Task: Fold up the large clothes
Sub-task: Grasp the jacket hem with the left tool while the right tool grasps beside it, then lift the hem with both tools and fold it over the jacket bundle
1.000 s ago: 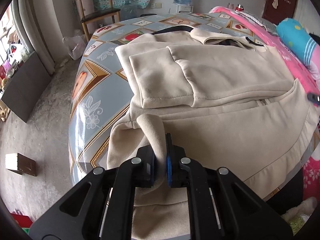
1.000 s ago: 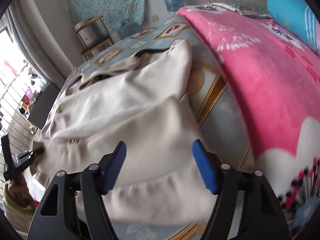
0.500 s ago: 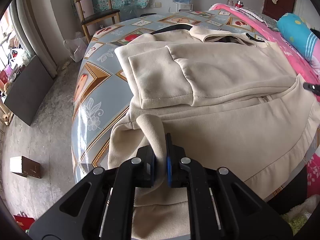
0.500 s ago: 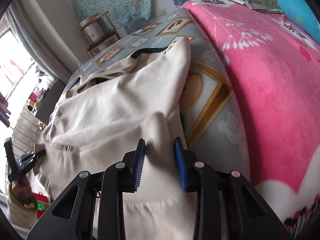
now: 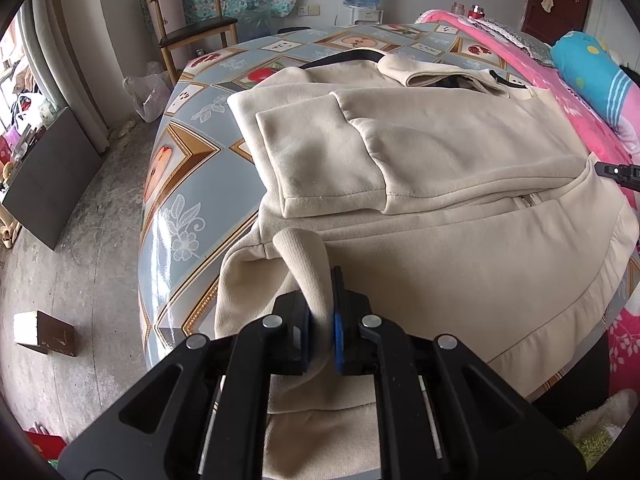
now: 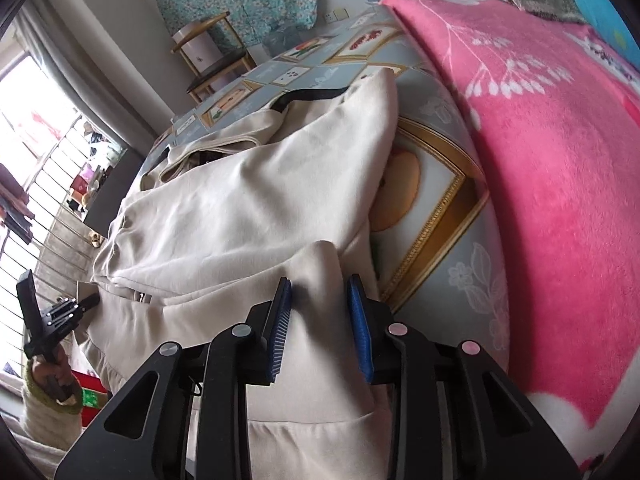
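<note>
- Cream jacket (image 5: 440, 168) lies spread on the patterned table (image 5: 188, 168), hem hanging over the near edge; one sleeve is already folded across the chest.
- Left gripper (image 5: 320, 320) is clamped narrow on a raised pinch of hem at the left corner.
- Right gripper (image 6: 320, 320) has just been closing around a ridge of hem at the other corner (pads look to press the cloth, though contact is hard to confirm).
- Matching corner grips likely set up lifting the hem toward the collar.
- Pink blanket (image 6: 540, 160) lies beside the table.
</note>
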